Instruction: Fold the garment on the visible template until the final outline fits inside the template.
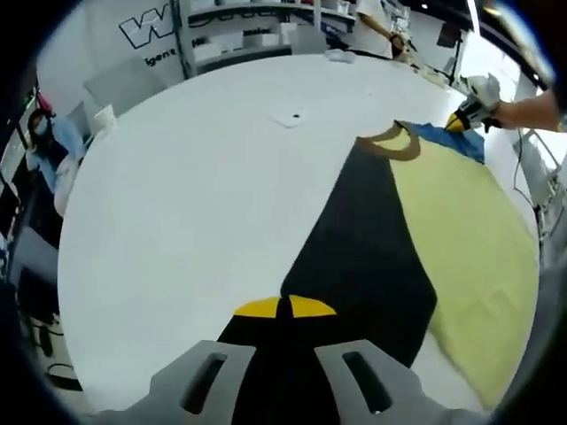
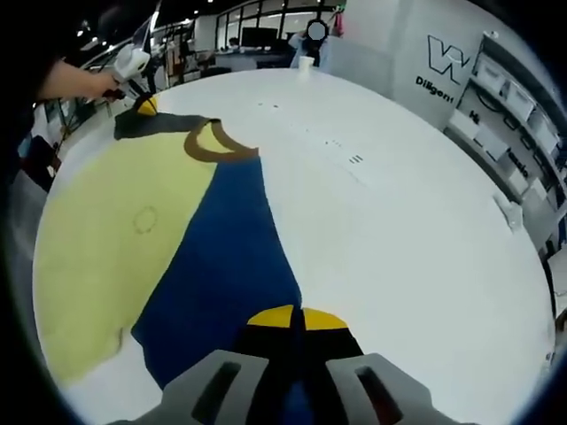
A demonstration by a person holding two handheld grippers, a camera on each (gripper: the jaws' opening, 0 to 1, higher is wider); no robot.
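Observation:
A garment lies flat on the white round table (image 1: 195, 204). It has a pale yellow body (image 1: 469, 248), a brown collar (image 1: 390, 143), a black panel (image 1: 354, 248) and a blue panel (image 2: 226, 266). In the left gripper view my left gripper (image 1: 284, 307) is shut on the near end of the black panel, yellow tips together. The right gripper (image 1: 469, 111), in a person's hand, sits at the far blue corner. In the right gripper view my right gripper (image 2: 297, 317) is shut on the near end of the blue panel. The left gripper (image 2: 142, 104) is at the far black corner.
Small dark marks (image 1: 291, 117) dot the bare table (image 2: 416, 230) beyond the garment. White shelves (image 1: 257, 31) and a wall logo stand behind the table. A seated person (image 1: 44, 142) is off the table's edge, and a paper cup (image 2: 306, 62) stands at the far rim.

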